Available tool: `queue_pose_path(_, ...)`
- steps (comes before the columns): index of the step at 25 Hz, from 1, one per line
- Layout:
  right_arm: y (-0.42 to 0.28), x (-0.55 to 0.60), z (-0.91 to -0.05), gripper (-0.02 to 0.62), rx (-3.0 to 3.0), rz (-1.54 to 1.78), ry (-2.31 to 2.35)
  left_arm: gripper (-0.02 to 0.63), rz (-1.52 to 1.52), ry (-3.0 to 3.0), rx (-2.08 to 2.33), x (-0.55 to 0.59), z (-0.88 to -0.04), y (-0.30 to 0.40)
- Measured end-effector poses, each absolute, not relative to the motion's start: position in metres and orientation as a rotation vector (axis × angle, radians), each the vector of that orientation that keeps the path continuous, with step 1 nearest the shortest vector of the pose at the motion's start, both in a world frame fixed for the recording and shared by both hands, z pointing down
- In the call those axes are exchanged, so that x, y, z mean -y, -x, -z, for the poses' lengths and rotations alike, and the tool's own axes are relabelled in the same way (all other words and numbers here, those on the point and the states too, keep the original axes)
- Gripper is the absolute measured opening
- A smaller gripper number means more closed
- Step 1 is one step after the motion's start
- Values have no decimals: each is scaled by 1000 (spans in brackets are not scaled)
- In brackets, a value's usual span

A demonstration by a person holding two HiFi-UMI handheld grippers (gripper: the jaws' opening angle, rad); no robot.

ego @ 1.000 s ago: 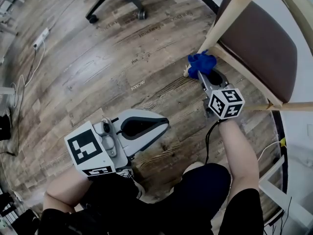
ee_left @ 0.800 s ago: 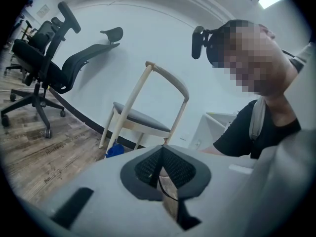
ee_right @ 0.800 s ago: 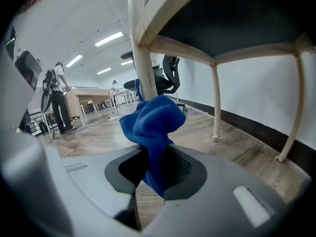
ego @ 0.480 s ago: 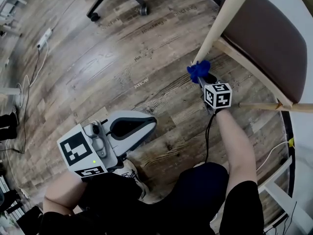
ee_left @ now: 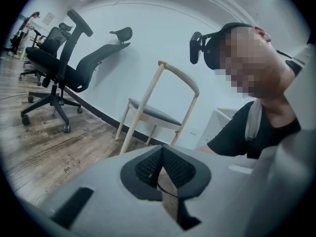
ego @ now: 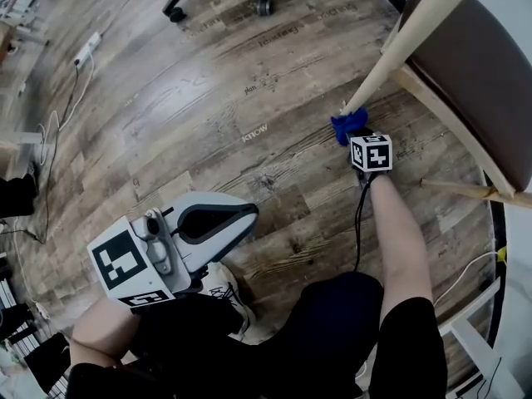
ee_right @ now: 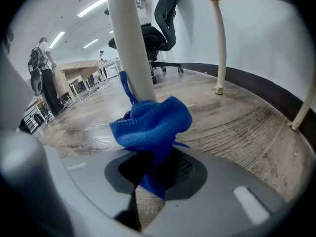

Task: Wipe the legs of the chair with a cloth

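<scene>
A pale wooden chair with a brown seat (ego: 478, 65) stands at the upper right of the head view. Its front leg (ego: 391, 56) slants down to the floor. My right gripper (ego: 353, 135) is shut on a blue cloth (ego: 347, 125), which presses against the foot of that leg. In the right gripper view the blue cloth (ee_right: 150, 125) bunches against the pale leg (ee_right: 131, 43) just above the floor. My left gripper (ego: 208, 223) hangs low at the left, away from the chair, its jaws closed on nothing. The same chair (ee_left: 158, 107) shows far off in the left gripper view.
Dark office chairs (ee_left: 64, 63) on castors stand to the far left. A power strip with a cable (ego: 87, 48) lies on the wood floor at upper left. Other chair legs (ee_right: 219, 43) rise behind the cloth. A black skirting (ego: 490, 248) borders the floor at right. My knee (ego: 332, 322) is below.
My right gripper has slid the blue cloth down the front leg toward its foot. The head view has shifted, and the left gripper drifted slightly lower left.
</scene>
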State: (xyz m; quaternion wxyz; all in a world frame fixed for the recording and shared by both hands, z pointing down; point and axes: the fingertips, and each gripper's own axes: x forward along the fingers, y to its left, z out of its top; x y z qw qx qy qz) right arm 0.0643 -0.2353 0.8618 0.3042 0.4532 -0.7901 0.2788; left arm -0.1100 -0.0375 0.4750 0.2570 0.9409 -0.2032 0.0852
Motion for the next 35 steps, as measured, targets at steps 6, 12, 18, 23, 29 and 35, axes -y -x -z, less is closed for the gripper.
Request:
queue_pose_path(6,-63,232,-809,89,2197,-652,-1259,5,-181,-2584,491,36,-462,97)
queue_pose_path(12,-64,220,-692,87,2419,-534,-1383,6,-145,-2626,353,37,-459,59)
queue_pose_path(18,-57,196,-594,87,2592,-412,-1396,5,-128,-2604,258,39,-466,28)
queue_pose_path(23,-64,187,-532,87,2716,-452,-1485,6,-105,-2621,225,39,-460,12)
queue_pose_path(29,-100,185,-497,87,2743,-570,-1636,5,-86,-2631,187,35,-455,-5)
queue_pose_path(35,-168,150,-491,87,2645,-571,-1808,6,-98,-2612,151,36,-463,-21)
